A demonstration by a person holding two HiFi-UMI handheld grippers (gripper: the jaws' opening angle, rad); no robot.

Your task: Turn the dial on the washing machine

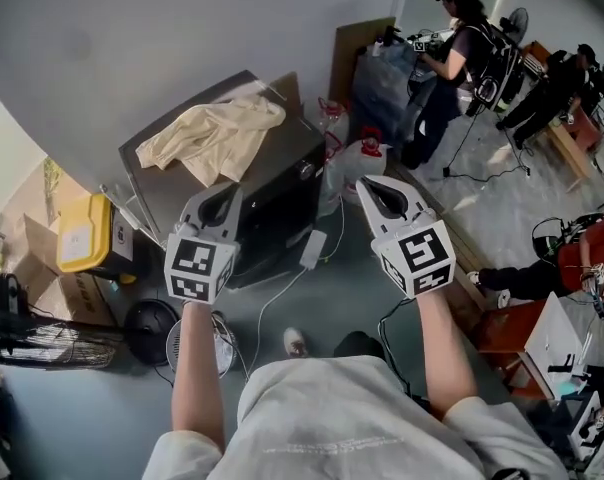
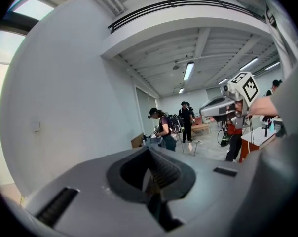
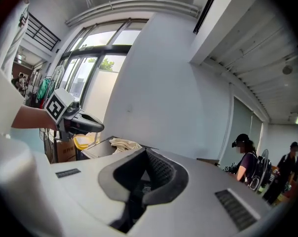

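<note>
The left tongs [image 2: 149,151] have their 2 jaws pressed together at the tips, with nothing between them. The right tongs [image 3: 145,153] are the same, jaws together and empty. Both are held up in the air, level with each other and well apart, each on a bare forearm, touching nothing.

In the head view the washing machine [image 1: 282,203], a steel box with a dark front, stands on the floor just beyond the tip of the left tongs [image 1: 225,190] and at 9 o'clock from the right tongs [image 1: 368,184]. I cannot pick out its dial. A crumpled cream cloth [image 1: 212,133] lies on the machine's top, at 11 o'clock from the left tongs.

A white cable [image 1: 300,268] runs across the floor from the machine's front. A yellow bin [image 1: 87,233] sits at 9 o'clock from the left tongs, beside cardboard boxes [image 1: 42,288], and a dark floor fan [image 1: 150,320] lies at 7 o'clock. A plastic bottle with a red cap [image 1: 362,156] stands just at 12 o'clock from the right tongs. At 1 o'clock, well off, a person in dark clothes [image 1: 460,43] stands.
</note>
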